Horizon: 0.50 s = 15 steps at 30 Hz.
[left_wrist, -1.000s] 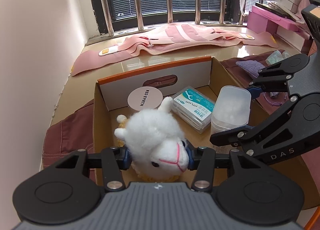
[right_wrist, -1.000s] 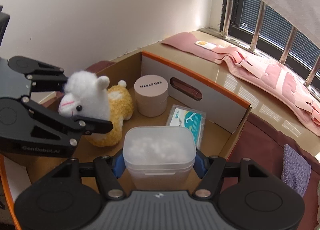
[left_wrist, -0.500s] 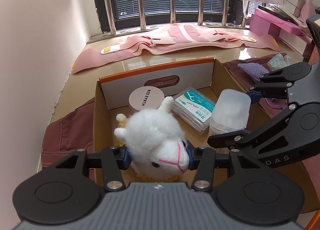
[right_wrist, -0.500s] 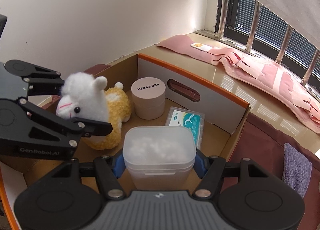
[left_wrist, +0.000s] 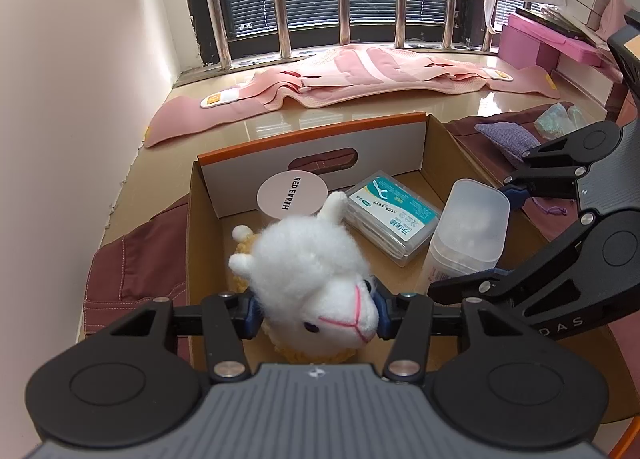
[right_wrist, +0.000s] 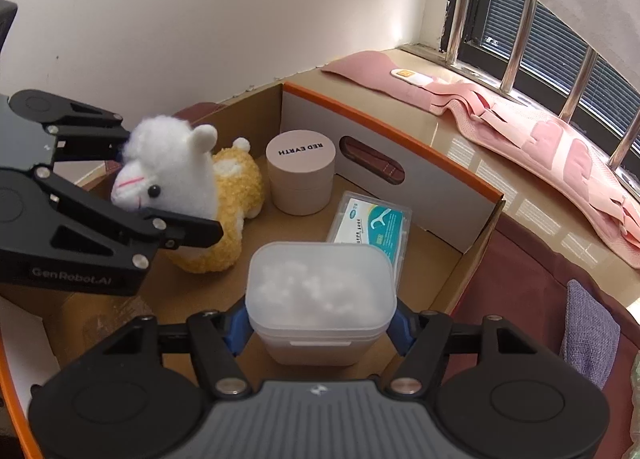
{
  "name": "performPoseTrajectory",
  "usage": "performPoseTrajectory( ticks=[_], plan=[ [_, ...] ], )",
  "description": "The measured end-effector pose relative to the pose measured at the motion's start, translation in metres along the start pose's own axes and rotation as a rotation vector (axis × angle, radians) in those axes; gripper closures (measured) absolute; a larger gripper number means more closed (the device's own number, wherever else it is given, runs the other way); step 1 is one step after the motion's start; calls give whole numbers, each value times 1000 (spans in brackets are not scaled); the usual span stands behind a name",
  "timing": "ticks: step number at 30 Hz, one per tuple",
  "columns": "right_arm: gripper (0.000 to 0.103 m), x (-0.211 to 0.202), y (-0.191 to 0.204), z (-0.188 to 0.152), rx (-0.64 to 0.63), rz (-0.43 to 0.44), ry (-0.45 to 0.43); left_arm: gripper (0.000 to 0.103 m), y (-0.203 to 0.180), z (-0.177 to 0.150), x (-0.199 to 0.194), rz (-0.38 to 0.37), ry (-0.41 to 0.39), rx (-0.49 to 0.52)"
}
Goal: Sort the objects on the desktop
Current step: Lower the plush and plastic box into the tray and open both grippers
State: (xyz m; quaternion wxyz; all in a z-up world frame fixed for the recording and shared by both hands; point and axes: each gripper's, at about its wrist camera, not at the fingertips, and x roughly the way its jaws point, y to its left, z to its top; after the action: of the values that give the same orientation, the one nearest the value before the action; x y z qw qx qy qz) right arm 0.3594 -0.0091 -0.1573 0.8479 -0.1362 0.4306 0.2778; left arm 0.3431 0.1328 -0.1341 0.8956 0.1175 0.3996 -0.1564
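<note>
My left gripper (left_wrist: pixel 316 311) is shut on the white head of a plush alpaca (left_wrist: pixel 312 279) with a yellow body, which stands in the near left of the cardboard box (left_wrist: pixel 312 131). It also shows in the right wrist view (right_wrist: pixel 172 175). My right gripper (right_wrist: pixel 318 329) is shut on a translucent plastic container (right_wrist: pixel 320 291) filled with white cotton, held in the box's near right part; it also shows in the left wrist view (left_wrist: pixel 468 231). A round pink jar (right_wrist: pixel 300 175) marked RED EARTH and a flat box of dental floss picks (right_wrist: pixel 372 227) rest inside the box.
The cardboard box (right_wrist: pixel 400 151) sits on a tan sill over a maroon cloth (left_wrist: pixel 136 259). A pink fabric belt (left_wrist: pixel 360 75) lies by the barred window. A purple pouch (right_wrist: pixel 588 331) lies right of the box. Pink storage boxes (left_wrist: pixel 536 43) stand far right. A wall is on the left.
Both grippers keep their hold. The views have shifted slightly, as if both grippers drew back and up a little; the alpaca and the container stay in place in the box.
</note>
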Motion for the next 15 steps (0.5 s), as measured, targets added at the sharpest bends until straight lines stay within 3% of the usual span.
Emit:
performPoseTrajectory(
  ticks=[15],
  plan=[
    [38,1,4,-1,29,-23,-66,51,3,0,-1,-1,-3,-12]
  ],
)
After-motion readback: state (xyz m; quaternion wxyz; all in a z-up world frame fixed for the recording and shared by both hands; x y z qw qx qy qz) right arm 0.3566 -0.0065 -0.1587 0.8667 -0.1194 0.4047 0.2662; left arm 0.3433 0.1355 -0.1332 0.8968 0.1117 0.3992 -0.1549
